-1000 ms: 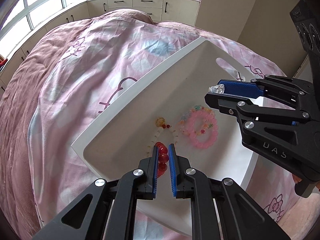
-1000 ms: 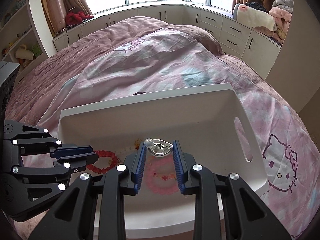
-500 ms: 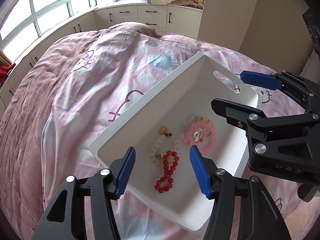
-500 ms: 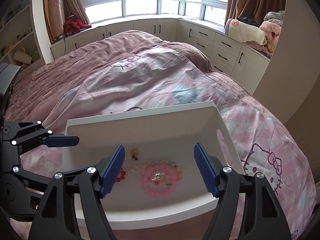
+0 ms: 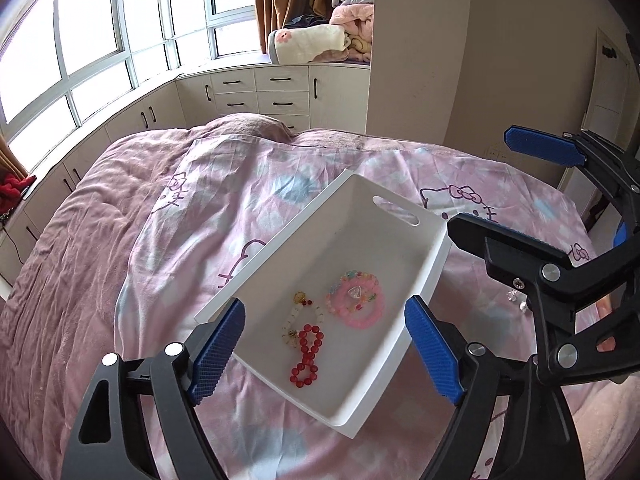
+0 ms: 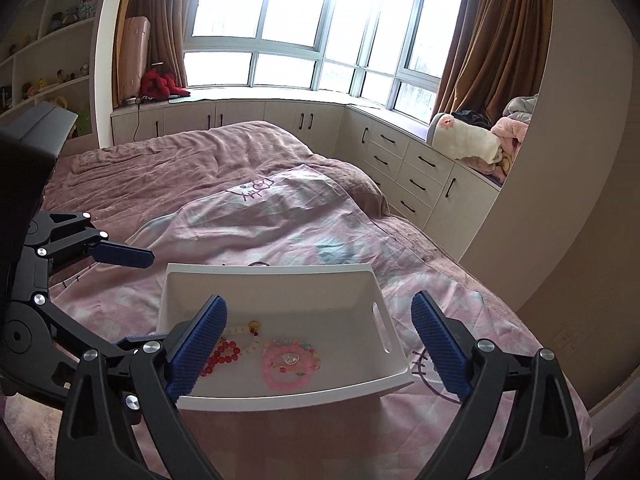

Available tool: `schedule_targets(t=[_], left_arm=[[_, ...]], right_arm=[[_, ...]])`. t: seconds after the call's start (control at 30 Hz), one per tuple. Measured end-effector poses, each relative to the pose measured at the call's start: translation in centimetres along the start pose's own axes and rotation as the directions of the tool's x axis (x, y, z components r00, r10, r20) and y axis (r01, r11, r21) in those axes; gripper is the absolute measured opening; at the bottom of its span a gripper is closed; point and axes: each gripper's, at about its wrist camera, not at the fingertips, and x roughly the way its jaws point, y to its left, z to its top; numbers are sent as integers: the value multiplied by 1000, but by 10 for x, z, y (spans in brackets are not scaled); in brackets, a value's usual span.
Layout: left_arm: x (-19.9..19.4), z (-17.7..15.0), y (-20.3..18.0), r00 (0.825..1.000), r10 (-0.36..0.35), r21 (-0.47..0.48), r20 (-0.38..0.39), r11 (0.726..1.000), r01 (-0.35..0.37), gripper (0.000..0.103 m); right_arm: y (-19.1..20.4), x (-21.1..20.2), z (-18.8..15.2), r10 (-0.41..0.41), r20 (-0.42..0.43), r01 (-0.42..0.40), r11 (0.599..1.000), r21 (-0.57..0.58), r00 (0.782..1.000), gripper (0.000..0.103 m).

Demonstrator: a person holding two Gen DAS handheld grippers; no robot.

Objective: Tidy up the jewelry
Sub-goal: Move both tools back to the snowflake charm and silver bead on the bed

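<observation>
White plastic tray [image 5: 430, 264] sits on the bed just ahead of both tongs, gathering the jewelry: red bead bracelet [image 5: 306, 354] below the left gripper [image 5: 326, 344], pink bracelet [image 6: 290, 368] under the right gripper [image 6: 320, 346]. Both jaws have just been opening and now gape empty, apparently having let go.

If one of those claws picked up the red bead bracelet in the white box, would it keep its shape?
Probably not. The red bead bracelet lies twisted into a figure-eight, so it looks limp and would likely dangle. Its glossy round beads might slip between flat pads, and could roll a little on the smooth white box floor.
</observation>
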Motion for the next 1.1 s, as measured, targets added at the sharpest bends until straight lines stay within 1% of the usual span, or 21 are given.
schedule_targets(t=[0.1, 0.2, 0.3, 0.43, 0.53, 0.6, 0.67, 0.8, 0.9, 1.0, 1.1], left_arm=[[-19, 4, -17, 999, -34, 14, 41, 999, 34, 90], [-37, 6, -37, 994, -73, 46, 81, 997, 69, 91], [-53, 9, -56, 988, -100, 73, 117, 993, 92, 92], [-69, 14, -78, 976, -137, 83, 170, 989, 124, 94], [-75, 16, -95, 960, -175, 95, 220, 983, 157, 95], [-74, 15, -106, 948, -192, 104, 253, 980, 171, 96], [-70, 12, -118, 940, -213, 109, 268, 976, 190, 97], [-50, 8, -143, 925, -282, 137, 256, 957, 254, 99], [-27, 2, -165, 924, -307, 191, 228, 945, 266, 99], [-2, -6, -185, 931, -313, 240, 191, 934, 265, 99], [21, -12, -200, 937, -308, 265, 162, 929, 260, 99]], right_arm=[[-11, -31, 0, -14, 52, 14, 1000, 14, 999, 96], [-27, -65, -5, -40, 110, 36, 999, 34, 993, 98], [-49, -96, -14, -70, 148, 60, 996, 67, 987, 98], [-80, -126, -31, -129, 168, 112, 988, 107, 977, 98], [-101, -142, -50, -151, 176, 128, 982, 135, 973, 98], [-113, -148, -64, -169, 167, 142, 977, 158, 971, 98], [-124, -151, -79, -176, 145, 149, 972, 180, 974, 98], [-142, -154, -112, -207, 105, 185, 965, 187, 973, 98], [-151, -146, -138, -207, 62, 193, 964, 182, 976, 98], [-157, -133, -162, -203, 9, 198, 964, 180, 979, 98], [-160, -120, -183, -196, -34, 199, 963, 179, 980, 97]])
